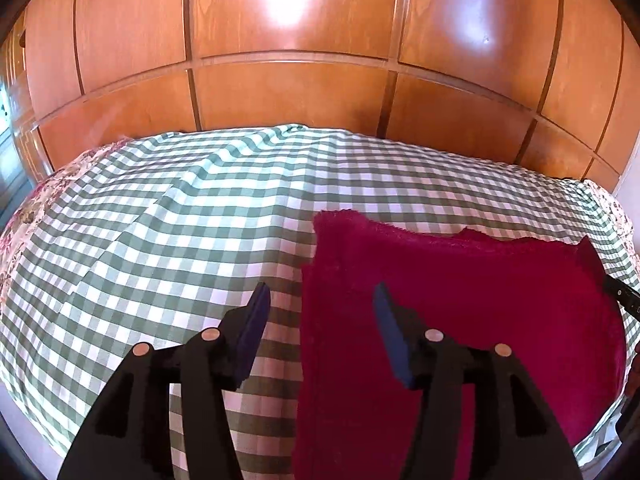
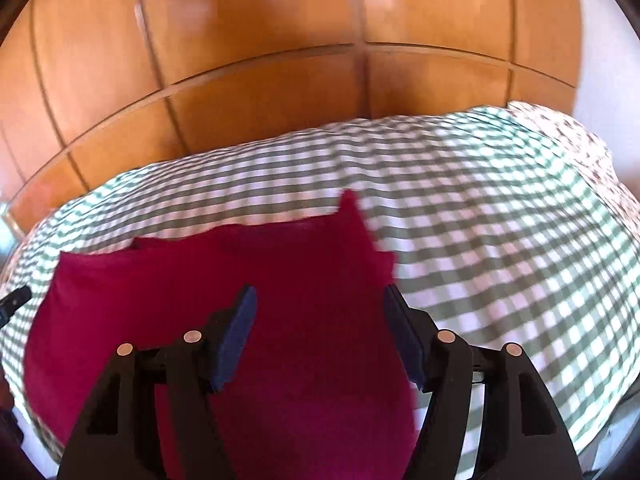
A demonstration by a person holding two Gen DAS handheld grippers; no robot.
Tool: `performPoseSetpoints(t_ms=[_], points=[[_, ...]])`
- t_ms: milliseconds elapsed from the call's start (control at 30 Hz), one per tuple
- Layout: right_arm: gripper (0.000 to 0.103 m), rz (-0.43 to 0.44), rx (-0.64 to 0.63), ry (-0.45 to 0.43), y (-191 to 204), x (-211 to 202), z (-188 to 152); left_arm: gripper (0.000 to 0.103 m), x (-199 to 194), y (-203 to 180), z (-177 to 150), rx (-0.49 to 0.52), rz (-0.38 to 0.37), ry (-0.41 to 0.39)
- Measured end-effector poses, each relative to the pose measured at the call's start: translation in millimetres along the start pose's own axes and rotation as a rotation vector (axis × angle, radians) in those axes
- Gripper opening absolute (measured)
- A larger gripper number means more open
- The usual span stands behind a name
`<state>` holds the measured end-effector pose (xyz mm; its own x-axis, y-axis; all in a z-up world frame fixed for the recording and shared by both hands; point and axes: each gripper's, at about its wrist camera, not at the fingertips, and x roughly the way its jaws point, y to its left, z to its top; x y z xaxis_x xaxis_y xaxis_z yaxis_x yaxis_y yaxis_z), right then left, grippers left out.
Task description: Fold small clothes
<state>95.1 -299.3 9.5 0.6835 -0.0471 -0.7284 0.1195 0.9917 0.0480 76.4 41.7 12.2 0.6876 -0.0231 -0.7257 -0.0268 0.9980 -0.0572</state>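
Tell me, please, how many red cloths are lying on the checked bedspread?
1: the red cloth lies on the checked bedspread below both grippers; anything underneath stays hidden.

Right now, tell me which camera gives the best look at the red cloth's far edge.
The left wrist view: it is sharp, and the red cloth shows its fuzzy far edge and both far corners. The right wrist view is motion-blurred; there the cloth's edge smears, with one corner poking up.

One magenta terry cloth (image 1: 460, 320) lay on the bed, its far edge showing two layers. One green-and-white checked sheet (image 1: 180, 220) covered the top. One floral cover (image 1: 24, 216) showed at both side edges. Two grippers were counted: left gripper (image 1: 320, 300), right gripper (image 2: 318, 300), each with two blue pads. One panelled wooden wardrobe front (image 1: 288, 92) stood behind.
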Motion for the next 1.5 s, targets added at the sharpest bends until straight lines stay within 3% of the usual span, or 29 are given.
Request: performPoseSetpoints(t_ms=[167, 400, 667, 733, 767, 833, 900, 1000, 1133, 1200, 1233, 1300, 1500], points=[[0.069, 0.005, -0.047, 0.026, 24, 19, -2, 0.053, 8, 9, 2, -0.010, -0.010, 0.018], [0.072, 0.021, 0.004, 0.068, 17, 46, -10, 0.053, 22, 21, 6, -0.021, -0.028, 0.037], [0.074, 0.009, -0.012, 0.050, 19, 49, -15, 0.053, 66, 37, 25, -0.095, -0.184, 0.153], [0.074, 0.009, -0.014, 0.047, 19, 49, -15, 0.038, 80, 43, 32, -0.147, -0.264, 0.184], [0.074, 0.010, -0.012, 0.046, 19, 49, -16, 0.010, 84, 44, 34, -0.164, -0.295, 0.196], [0.074, 0.013, -0.009, 0.044, 18, 49, -16, 0.006, 88, 46, 38, -0.204, -0.338, 0.190], [0.074, 0.015, -0.007, 0.041, 17, 49, -16, 0.006, 89, 38, 38, -0.178, -0.279, 0.160], [0.074, 0.020, 0.001, 0.027, 17, 50, -18, 0.006, 110, 31, 28, -0.149, -0.161, 0.196], [0.074, 0.011, 0.004, 0.020, 19, 51, -19, 0.016, 116, 31, 27, -0.206, -0.110, 0.207], [0.074, 0.017, 0.010, 0.018, 18, 52, -19, 0.030, 101, 28, 28, -0.188, -0.055, 0.175], [0.074, 0.019, 0.011, 0.016, 18, 51, -19, 0.032, 91, 30, 28, -0.177, -0.041, 0.157], [0.074, 0.020, 0.013, 0.010, 19, 51, -20, 0.032, 69, 28, 25, -0.155, 0.008, 0.106], [0.074, 0.014, 0.013, 0.010, 21, 49, -21, 0.037, 15, 18, 10, -0.102, 0.023, 0.011]])
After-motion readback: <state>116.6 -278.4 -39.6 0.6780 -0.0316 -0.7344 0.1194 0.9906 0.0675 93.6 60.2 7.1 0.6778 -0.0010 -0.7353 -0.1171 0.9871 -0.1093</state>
